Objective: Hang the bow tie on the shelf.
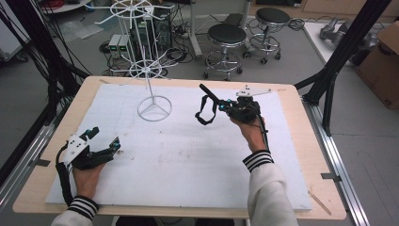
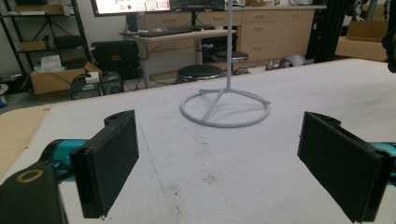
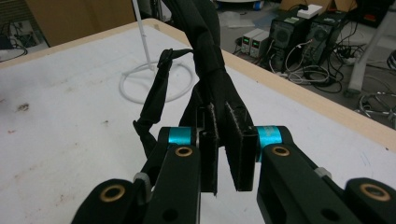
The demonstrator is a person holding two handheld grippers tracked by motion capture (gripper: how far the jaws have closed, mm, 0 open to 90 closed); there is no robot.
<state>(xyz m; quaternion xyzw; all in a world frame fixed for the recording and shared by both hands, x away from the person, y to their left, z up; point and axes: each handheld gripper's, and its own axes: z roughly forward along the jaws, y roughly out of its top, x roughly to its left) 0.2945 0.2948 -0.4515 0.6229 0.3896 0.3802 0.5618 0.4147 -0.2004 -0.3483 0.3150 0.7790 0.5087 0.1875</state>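
Black pads of my right gripper [image 3: 223, 140] are clamped on the black strap [image 3: 205, 70], which rises from the jaws and droops over into a slack loop on one side. From the high view the strap [image 1: 205, 106] hangs clear of the bench, held up in the air by my right gripper [image 1: 227, 106] just right of the white wire stand [image 1: 151, 70]. I judge the strap light, soft and limp: it folds under its own weight, so any free length will swing and sag when I move. It appears to be fabric or webbing, unlikely to slip between the pads and not fragile. Best hold is on a flat, doubled section near the end, as now, with the loop left free to open. If the loop is meant for an arm of the stand, a second hold on the far side of the loop would keep it spread. My left gripper [image 1: 102, 139] rests low at the near left of the white bench cover [image 1: 188, 160], jaws spread wide and holding nothing; its pads [image 2: 109, 161] frame the stand's ring base [image 2: 225, 108] ahead. That stand looks thin and light, so it may tip if the strap drags on it.
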